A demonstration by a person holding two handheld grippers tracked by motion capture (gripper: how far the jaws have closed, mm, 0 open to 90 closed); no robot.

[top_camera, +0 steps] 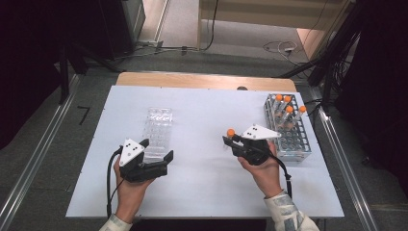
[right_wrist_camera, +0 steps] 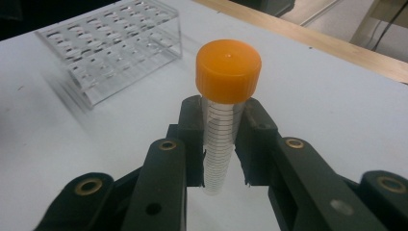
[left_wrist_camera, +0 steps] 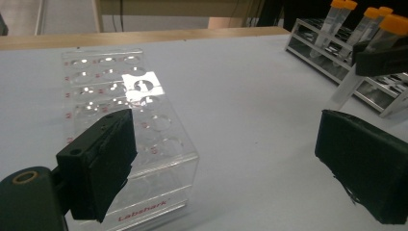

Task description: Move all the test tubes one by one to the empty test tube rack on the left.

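Your right tool (right_wrist_camera: 219, 144) is clamped on a tube (right_wrist_camera: 220, 139) just under its orange cap (right_wrist_camera: 228, 71), holding it upright above the counter (top_camera: 202, 173), between the clear rack (top_camera: 158, 130) and the metal rack (top_camera: 288, 132). The tube looks light, stiff and smooth, so it could slip or swing; a grip high on the body, near the cap, seems best. Your left tool (left_wrist_camera: 226, 159) stands wide open and holds nothing, just beside the clear rack's near end.
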